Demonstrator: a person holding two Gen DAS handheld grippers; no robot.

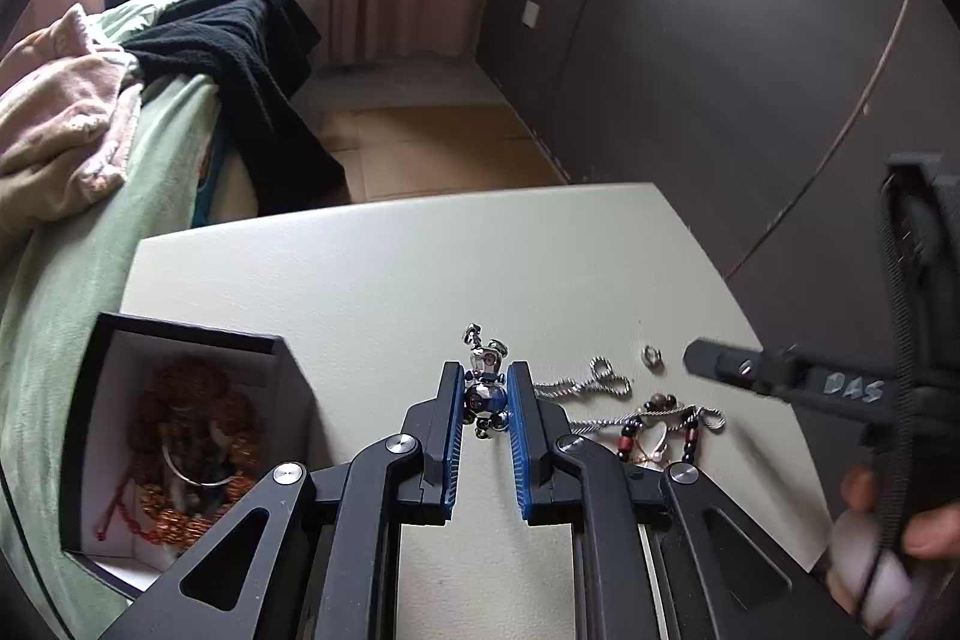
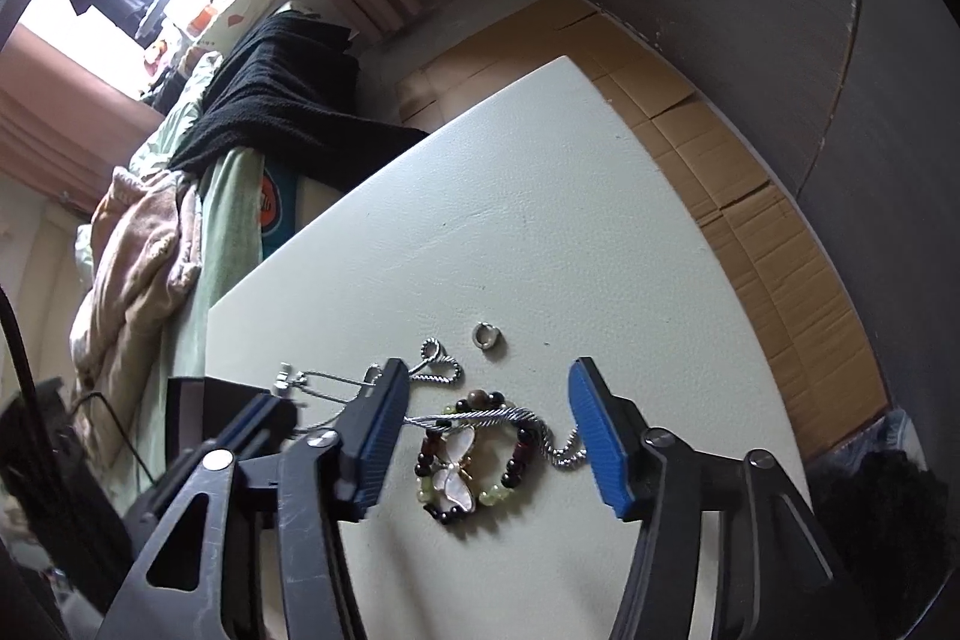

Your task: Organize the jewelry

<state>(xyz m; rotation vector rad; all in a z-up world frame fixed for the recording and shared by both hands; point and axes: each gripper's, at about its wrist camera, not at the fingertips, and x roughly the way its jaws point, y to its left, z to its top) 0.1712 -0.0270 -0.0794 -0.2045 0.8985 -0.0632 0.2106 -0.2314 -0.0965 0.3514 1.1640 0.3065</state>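
My left gripper [image 1: 486, 388] is shut on a silver beaded charm piece [image 1: 486, 376] just above the white table [image 1: 372, 268]. An open dark box [image 1: 180, 340] at the left holds amber bead strings and a metal ring. A silver twisted chain [image 1: 600, 382], a small silver ring [image 1: 653, 357] and a beaded bracelet with a white dragonfly pendant [image 1: 657, 436] lie to the right. My right gripper [image 2: 489, 400] is open above the bracelet [image 2: 465, 466] and the chain [image 2: 441, 370]; the small ring [image 2: 487, 337] lies beyond it.
A bed with green sheet, pink blanket and black cloth [image 1: 240, 40] borders the table's left side. Cardboard covers the floor [image 2: 750, 196] past the far edge. A dark wall and door [image 1: 720, 40] stand behind.
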